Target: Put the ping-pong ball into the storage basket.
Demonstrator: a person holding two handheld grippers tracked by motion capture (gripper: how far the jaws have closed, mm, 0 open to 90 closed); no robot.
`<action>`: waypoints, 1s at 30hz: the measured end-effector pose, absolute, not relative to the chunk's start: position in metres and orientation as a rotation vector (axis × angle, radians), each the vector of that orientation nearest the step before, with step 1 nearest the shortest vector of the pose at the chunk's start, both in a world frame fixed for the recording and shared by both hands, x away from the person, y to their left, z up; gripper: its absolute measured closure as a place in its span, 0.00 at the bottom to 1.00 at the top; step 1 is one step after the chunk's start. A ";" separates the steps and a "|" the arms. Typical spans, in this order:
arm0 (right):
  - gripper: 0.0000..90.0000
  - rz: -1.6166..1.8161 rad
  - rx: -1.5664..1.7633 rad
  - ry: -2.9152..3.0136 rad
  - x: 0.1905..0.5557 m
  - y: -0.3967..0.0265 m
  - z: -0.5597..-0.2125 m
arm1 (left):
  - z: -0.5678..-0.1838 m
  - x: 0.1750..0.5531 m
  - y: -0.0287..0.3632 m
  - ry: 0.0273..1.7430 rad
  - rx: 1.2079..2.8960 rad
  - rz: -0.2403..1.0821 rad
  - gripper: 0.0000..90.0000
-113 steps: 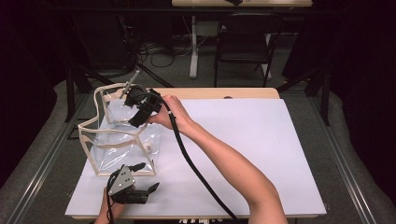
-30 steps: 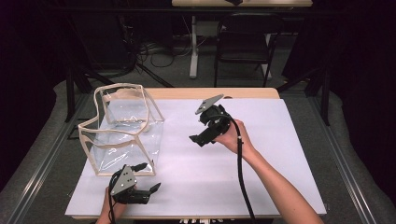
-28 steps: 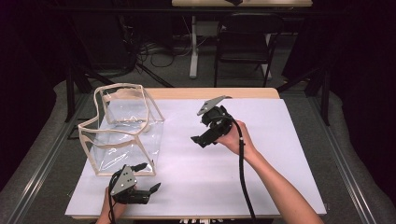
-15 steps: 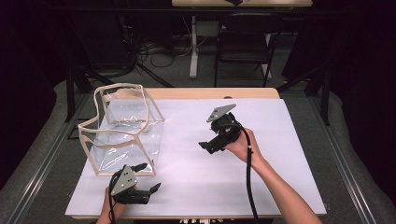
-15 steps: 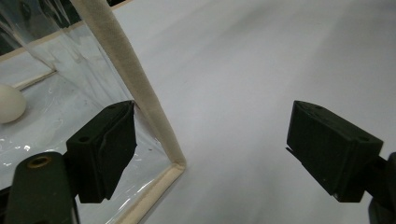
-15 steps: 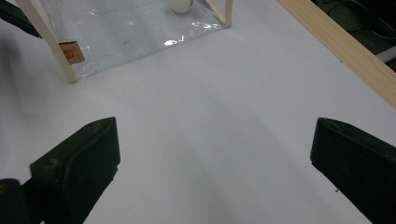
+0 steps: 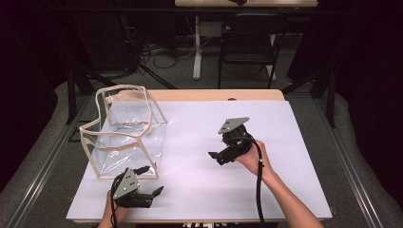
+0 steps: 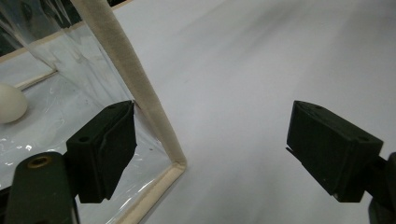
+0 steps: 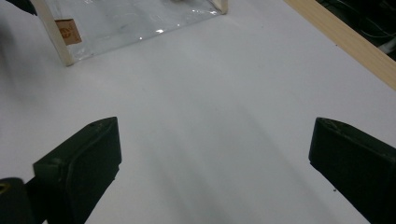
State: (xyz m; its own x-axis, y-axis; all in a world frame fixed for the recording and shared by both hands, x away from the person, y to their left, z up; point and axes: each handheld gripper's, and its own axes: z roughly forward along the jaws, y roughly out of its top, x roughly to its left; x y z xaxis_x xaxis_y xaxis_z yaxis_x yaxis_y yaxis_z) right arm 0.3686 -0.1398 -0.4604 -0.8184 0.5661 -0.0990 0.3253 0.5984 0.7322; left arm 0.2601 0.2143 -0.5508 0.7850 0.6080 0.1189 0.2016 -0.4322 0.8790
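Observation:
A clear plastic bag (image 7: 126, 130) with cream trim stands open-topped on the left of the white table (image 7: 285, 142). My left gripper (image 7: 151, 181) rests open at the table's near edge, just in front of the bag's near right corner. In the left gripper view its left jaw sits against the bag's trim (image 8: 135, 88), and a white egg-shaped thing (image 8: 10, 103) lies inside the bag. My right gripper (image 7: 219, 151) hovers open and empty over the middle of the table, right of the bag. In the right gripper view, that gripper (image 9: 215, 154) faces the bag (image 9: 130, 18), which bears a tan label (image 9: 67, 31).
A wooden strip (image 7: 214, 95) runs along the table's far edge. Beyond it are a dark chair (image 7: 249, 45), stands and floor cables (image 7: 157, 52). The right gripper's black cable (image 7: 260, 180) trails back along the forearm.
My right gripper has come away from the bag's top opening, moving right and toward the near side to the table's middle. The left gripper has stayed put.

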 end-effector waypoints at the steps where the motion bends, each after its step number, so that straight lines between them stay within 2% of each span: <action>1: 0.02 1.052 0.726 2.508 0.368 -0.141 -0.462 | -0.551 0.260 0.214 0.606 2.002 0.525 0.18; 30: 0.03 1.047 0.775 2.461 0.350 -0.166 -0.487 | -0.551 0.260 0.214 0.601 2.003 0.525 0.18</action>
State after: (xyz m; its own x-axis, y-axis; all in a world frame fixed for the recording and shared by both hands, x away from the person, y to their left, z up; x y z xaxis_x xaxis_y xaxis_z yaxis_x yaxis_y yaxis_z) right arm 0.3498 -0.1659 -0.4872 -0.7868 0.6080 -0.1060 0.3453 0.5760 0.7409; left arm 0.2602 0.2138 -0.5509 0.7872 0.6051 0.1187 0.1994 -0.4319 0.8796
